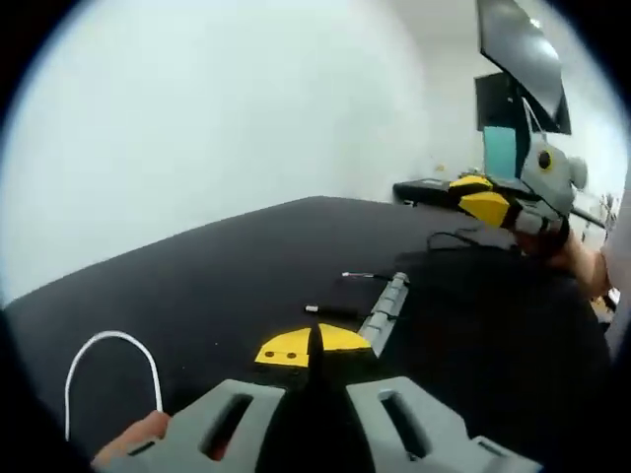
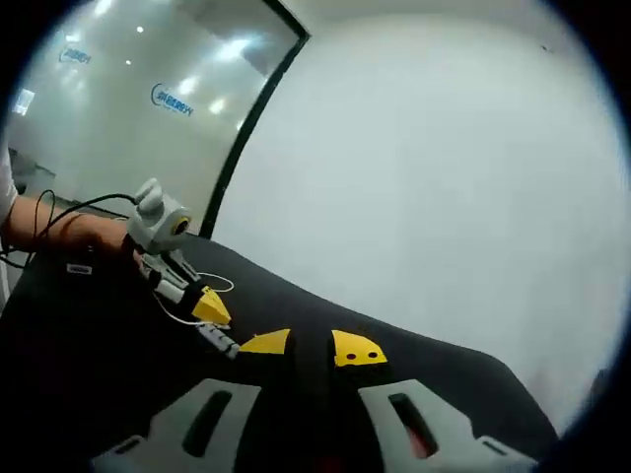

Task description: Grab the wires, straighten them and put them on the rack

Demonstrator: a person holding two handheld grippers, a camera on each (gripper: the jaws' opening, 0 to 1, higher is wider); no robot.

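Both views looked low across the black bench (image 1: 197,266), facing each other; both showed the grey rack (image 1: 386,310).

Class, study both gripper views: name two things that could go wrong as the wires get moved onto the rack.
1. The thin black wires lie on a black table, so a grab could easily miss them.
2. The white wire loops close beside the left gripper; it might snag and drag.
3. The small grey rack could be nudged aside.

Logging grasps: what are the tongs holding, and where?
Right tongs are open, holding nothing. Left tongs are shut; whether they pinch anything cannot be told.
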